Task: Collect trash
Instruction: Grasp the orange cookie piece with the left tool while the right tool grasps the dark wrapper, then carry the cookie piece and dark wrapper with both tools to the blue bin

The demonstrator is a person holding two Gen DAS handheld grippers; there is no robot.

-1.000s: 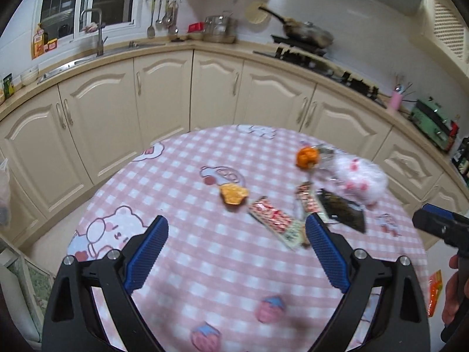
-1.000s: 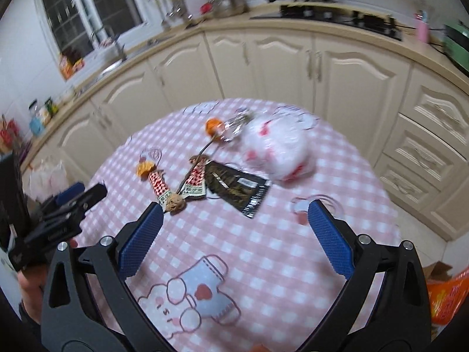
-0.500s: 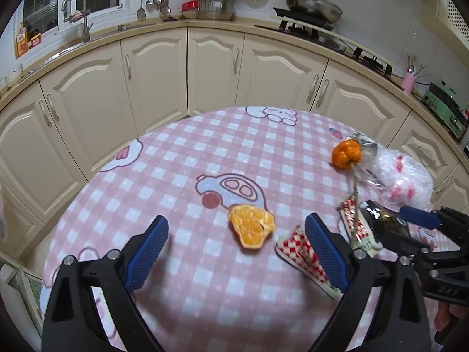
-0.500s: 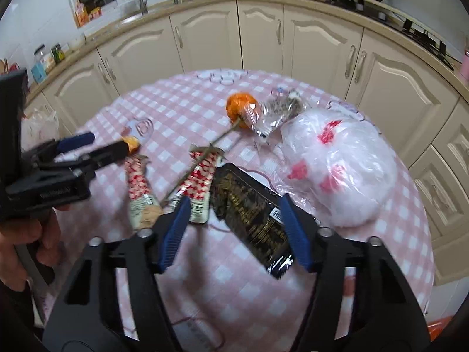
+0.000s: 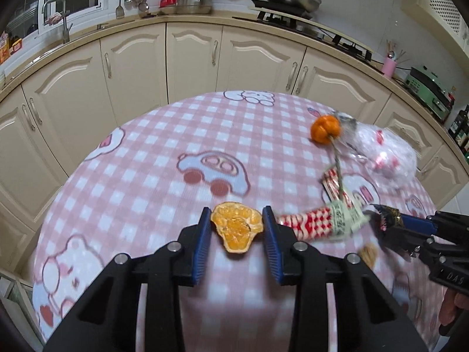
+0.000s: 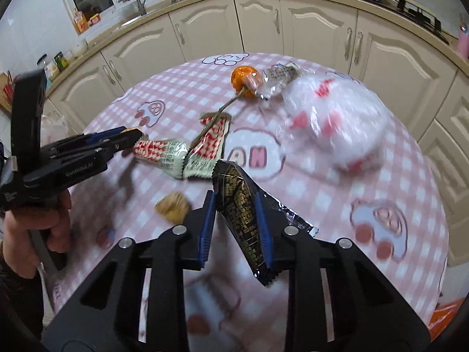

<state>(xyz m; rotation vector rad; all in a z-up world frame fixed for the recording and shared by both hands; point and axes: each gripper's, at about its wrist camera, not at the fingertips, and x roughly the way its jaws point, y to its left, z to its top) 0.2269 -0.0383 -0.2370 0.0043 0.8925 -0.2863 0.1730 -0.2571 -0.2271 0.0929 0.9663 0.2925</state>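
My left gripper [image 5: 236, 220] is shut on an orange peel [image 5: 236, 226] on the pink checked tablecloth [image 5: 152, 173]. My right gripper [image 6: 235, 205] is shut on a black snack wrapper [image 6: 243, 208]; it shows at the right of the left wrist view [image 5: 410, 224]. Two red-and-white wrappers [image 6: 187, 152] lie ahead of it, one also in the left wrist view [image 5: 319, 220]. A tangerine [image 6: 245, 79] with a stem, a clear foil wrapper [image 6: 278, 79] and a white plastic bag [image 6: 331, 117] lie farther back. A brown nut shell [image 6: 173, 206] lies left of the right gripper.
The round table stands in front of cream kitchen cabinets [image 5: 190, 58] with a sink [image 5: 58, 17] and a stove [image 5: 293, 8] on the counter. An orange bag [image 6: 451, 312] lies on the floor at the lower right.
Both grippers moved forward and down to the table and closed: the left on the orange peel, the right on the black wrapper.
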